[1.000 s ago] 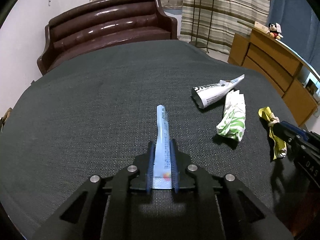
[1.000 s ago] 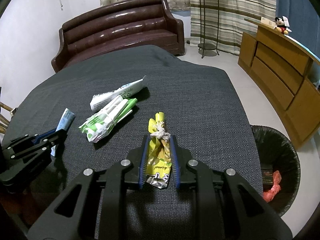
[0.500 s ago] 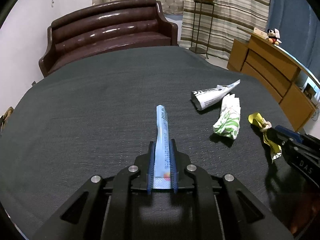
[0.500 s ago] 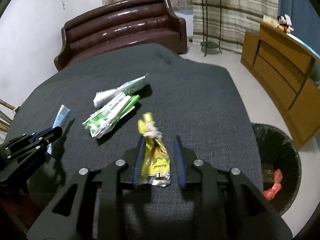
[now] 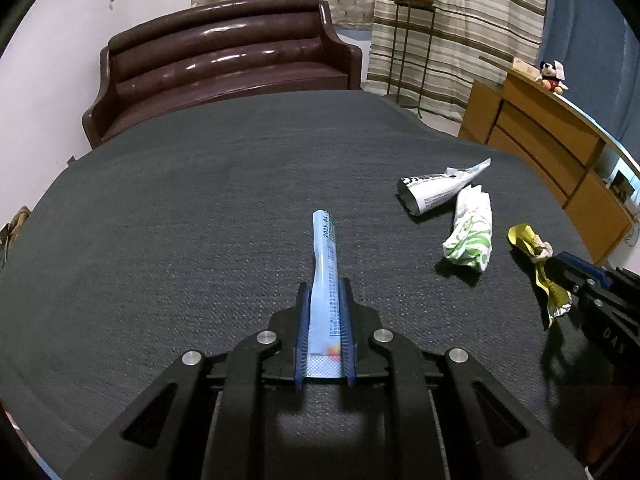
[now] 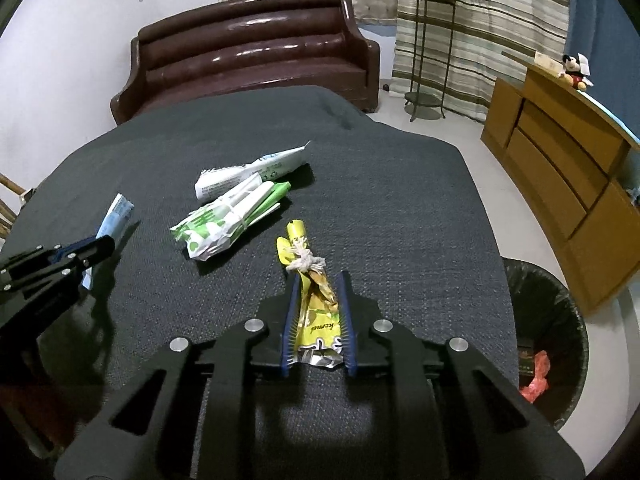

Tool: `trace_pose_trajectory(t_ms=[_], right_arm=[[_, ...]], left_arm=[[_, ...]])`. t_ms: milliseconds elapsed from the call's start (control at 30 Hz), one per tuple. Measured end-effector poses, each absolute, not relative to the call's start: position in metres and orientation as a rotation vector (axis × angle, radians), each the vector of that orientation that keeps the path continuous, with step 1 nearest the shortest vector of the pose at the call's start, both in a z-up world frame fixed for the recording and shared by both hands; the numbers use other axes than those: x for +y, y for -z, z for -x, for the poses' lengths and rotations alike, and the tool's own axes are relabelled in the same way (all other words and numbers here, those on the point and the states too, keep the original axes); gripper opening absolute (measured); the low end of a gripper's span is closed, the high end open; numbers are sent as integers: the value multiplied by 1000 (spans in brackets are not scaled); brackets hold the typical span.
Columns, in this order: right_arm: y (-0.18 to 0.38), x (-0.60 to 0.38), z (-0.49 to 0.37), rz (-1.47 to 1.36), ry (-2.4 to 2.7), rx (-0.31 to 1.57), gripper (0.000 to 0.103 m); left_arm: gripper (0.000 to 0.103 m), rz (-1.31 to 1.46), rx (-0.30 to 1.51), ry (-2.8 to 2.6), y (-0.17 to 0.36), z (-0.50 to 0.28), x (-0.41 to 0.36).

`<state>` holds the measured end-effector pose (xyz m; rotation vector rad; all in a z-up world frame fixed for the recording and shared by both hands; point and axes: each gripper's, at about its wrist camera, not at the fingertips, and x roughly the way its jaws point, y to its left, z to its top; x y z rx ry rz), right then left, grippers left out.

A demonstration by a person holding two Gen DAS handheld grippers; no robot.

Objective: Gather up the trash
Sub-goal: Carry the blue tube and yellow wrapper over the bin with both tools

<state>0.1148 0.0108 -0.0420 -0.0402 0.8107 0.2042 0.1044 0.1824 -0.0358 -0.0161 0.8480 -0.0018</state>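
Observation:
A long pale blue sachet [image 5: 325,248] points away from me over the dark cloth table [image 5: 180,220], and my left gripper [image 5: 324,286] is shut on its near end. In the right wrist view that left gripper [image 6: 100,246] sits at the left with the blue sachet [image 6: 116,216] sticking out past it. My right gripper [image 6: 319,276] is closing on a crumpled yellow wrapper [image 6: 316,316] with a knotted white string at its far end; both pads press its sides. The left wrist view shows the yellow wrapper [image 5: 524,238] at the far right.
A white printed wrapper [image 6: 248,172] and a green-and-white wrapper [image 6: 224,224] lie side by side on the table between the grippers. A black-lined bin [image 6: 560,320] holding red trash stands on the floor off the table's right edge. A brown sofa [image 6: 248,52] and a wooden cabinet [image 6: 560,152] stand beyond.
The right gripper's jaws spread apart around the yellow wrapper half a second ago and have closed on it again. The left gripper and its blue sachet have stayed put.

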Motion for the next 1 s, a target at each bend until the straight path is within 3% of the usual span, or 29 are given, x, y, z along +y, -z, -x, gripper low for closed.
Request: trace_pose_trajectory(t_ms=[433, 1000], right_arm=[[19, -26, -100, -14, -135, 750, 18], [-4, -150, -75, -78, 115, 656, 18]], left_arm=[[15, 2, 799, 104, 22, -96, 147], [15, -69, 720, 329, 0, -99, 18]])
